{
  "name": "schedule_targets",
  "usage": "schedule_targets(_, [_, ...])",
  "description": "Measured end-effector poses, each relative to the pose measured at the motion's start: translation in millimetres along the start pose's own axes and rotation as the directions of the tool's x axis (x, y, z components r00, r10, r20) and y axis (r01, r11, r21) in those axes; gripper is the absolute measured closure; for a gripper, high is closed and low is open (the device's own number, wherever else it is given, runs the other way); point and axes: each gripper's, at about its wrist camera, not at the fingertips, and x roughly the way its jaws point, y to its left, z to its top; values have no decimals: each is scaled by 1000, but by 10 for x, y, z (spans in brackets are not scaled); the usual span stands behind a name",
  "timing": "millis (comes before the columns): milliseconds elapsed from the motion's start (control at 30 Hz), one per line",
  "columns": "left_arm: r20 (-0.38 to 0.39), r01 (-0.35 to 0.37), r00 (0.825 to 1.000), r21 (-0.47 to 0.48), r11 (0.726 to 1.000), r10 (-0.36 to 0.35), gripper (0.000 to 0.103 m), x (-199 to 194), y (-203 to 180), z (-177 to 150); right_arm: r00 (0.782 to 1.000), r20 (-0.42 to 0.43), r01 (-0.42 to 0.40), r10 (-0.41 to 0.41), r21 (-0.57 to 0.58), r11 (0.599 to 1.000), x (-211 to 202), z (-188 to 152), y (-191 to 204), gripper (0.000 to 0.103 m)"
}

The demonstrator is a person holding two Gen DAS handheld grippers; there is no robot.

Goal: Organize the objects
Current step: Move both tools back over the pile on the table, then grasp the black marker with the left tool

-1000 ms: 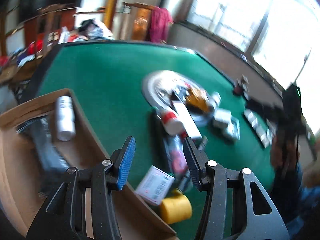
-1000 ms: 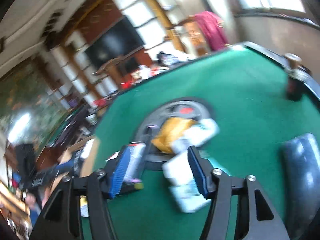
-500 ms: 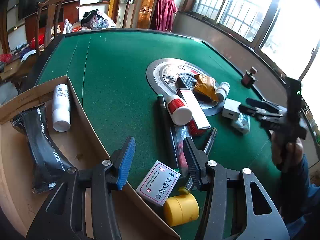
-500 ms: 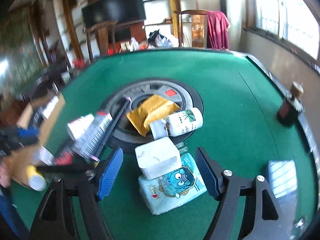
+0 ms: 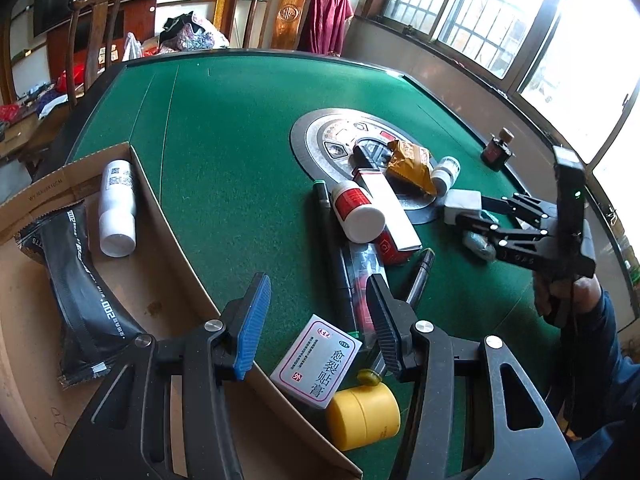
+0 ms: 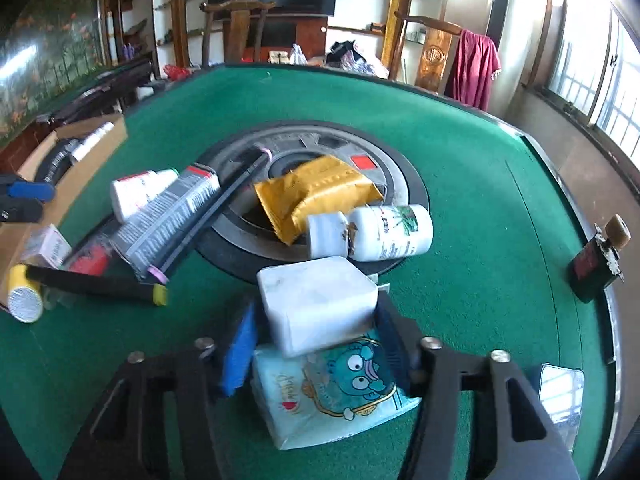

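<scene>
Where the green surface [image 5: 224,168] meets its left edge, an open cardboard box [image 5: 168,240] holds a white bottle [image 5: 117,208] lying beside a long black packet [image 5: 80,292]. The left gripper [image 5: 316,320] hovers over the box's near wall with its fingers apart and nothing between them. Just past it lie a white carton with red print [image 5: 316,360] and a yellow jar [image 5: 362,416] on its side, touching each other.

Further right, a red-labelled white bottle [image 5: 356,210] rests on a pile of a long boxed tube [image 5: 388,208] and dark pens [image 5: 420,280]. Behind them a round grey plate [image 5: 320,140] is set into the surface, and a yellow-brown pouch [image 6: 312,196] and a leaf-printed white bottle [image 6: 392,232] lie on its rim.

The right gripper [image 6: 316,332] has just been closing its fingers around a white block [image 6: 316,308] that sits on a cartoon tissue pack [image 6: 332,392]; whether the pads press on it yet cannot be told. At the far right a small dark bottle with a cork-coloured cap [image 6: 596,264] stands near the rim, well apart from the rest.
</scene>
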Motion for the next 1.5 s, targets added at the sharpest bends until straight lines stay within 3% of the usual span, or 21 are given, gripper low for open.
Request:
schedule_targets(233, [-6,-3,1000,1,1000,3,53,16,3,-5,1000,-28,-8,9,4,1000,-22,-8,35,52])
schedule_targets(267, [-6,-3,1000,2,1000,3,53,18,2,-5,1000,-11,9,-9,-4,1000,-51,4,44,50])
schedule_targets(333, [-7,-2,1000,4,1000,2,53,22,-4,-5,998,24,66,-65,-28,997,-96,25,72,31])
schedule_targets(367, [-7,-1,1000,6,1000,1,53,24,-9,-5,997,37,71,-70,-37,997,-102,35,83,29])
schedule_targets(533, [-10,12,1000,24,1000,-12,53,23,-55,-16,1000,1,30,-30,-52,998,78,62,120,31])
schedule_targets(567, [-10,14,1000,28,1000,-14,53,23,-63,-18,999,11,39,-38,-60,997,97,46,123,43])
schedule_targets(600, [-10,16,1000,31,999,-16,53,22,-71,-19,999,15,51,-50,-69,996,106,38,130,48])
schedule_targets(767, [-13,35,999,81,996,-34,53,19,-178,-38,1000,16,-16,16,1,1000,16,30,51,49])
schedule_targets(833, [-27,3,1000,130,991,1,53,63,-305,-61,998,47,-49,47,44,998,-84,32,-28,49])
schedule_targets(933, [-58,-43,997,220,975,57,53,150,-570,-106,990,81,-129,118,143,981,-161,50,-203,49])
schedule_targets(1033, [-90,-67,991,312,948,100,53,250,-818,-152,982,107,-173,156,173,970,-238,56,-237,49])
schedule_targets(1100, [-124,-115,976,400,909,179,53,382,-1001,-194,978,125,-189,168,178,966,-288,68,-228,49])
schedule_targets(1233, [-162,-156,951,478,864,262,53,597,-1165,-209,968,147,-232,205,204,951,-359,66,-245,49])
schedule_targets(1333, [-178,-199,931,482,853,318,75,711,-1214,-214,964,148,-249,221,212,945,-382,62,-218,49])
schedule_targets(1367, [-166,-218,929,477,851,331,77,719,-1259,-216,963,148,-253,224,217,943,-385,49,-227,49])
schedule_targets(1433, [-179,-193,937,452,871,300,85,716,-1318,-233,961,144,-262,234,228,938,-393,50,-226,49])
schedule_targets(1500, [-183,-189,939,435,880,292,86,757,-1399,-282,962,141,-264,236,234,936,-407,46,-221,49])
